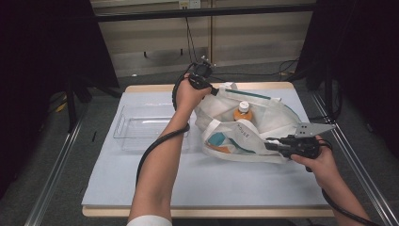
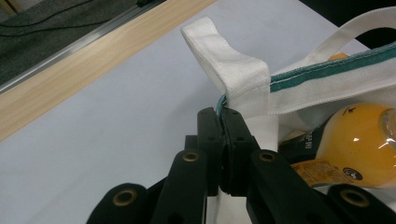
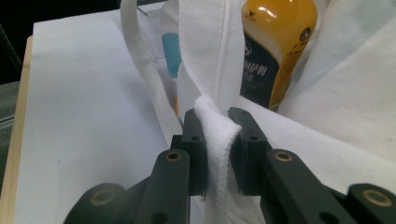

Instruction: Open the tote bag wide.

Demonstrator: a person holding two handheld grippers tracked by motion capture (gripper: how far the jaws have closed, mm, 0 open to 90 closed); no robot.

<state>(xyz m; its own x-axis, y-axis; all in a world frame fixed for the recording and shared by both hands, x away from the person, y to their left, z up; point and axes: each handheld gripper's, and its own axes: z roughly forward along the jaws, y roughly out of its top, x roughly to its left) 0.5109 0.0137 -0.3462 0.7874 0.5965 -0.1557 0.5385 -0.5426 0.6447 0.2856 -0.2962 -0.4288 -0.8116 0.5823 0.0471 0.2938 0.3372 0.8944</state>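
Observation:
A white tote bag (image 1: 268,120) with a teal-edged rim lies open on the table, right of centre. An orange drink bottle (image 1: 243,113) with a white cap stands inside it. My left gripper (image 1: 214,91) is at the bag's far left corner, shut on the teal-trimmed rim (image 2: 223,103) just below a white handle strap (image 2: 224,65); the bottle (image 2: 359,140) lies close behind. My right gripper (image 1: 269,144) is at the bag's near right side, shut on a fold of white fabric (image 3: 215,135). The bottle's dark label (image 3: 261,70) rises beyond that fold.
A clear plastic tray (image 1: 123,128) sits on the pale table cover (image 1: 235,183), left of the bag and under the left forearm. The wooden table edge (image 1: 150,88) runs along the far side. Metal rails flank the table on both sides.

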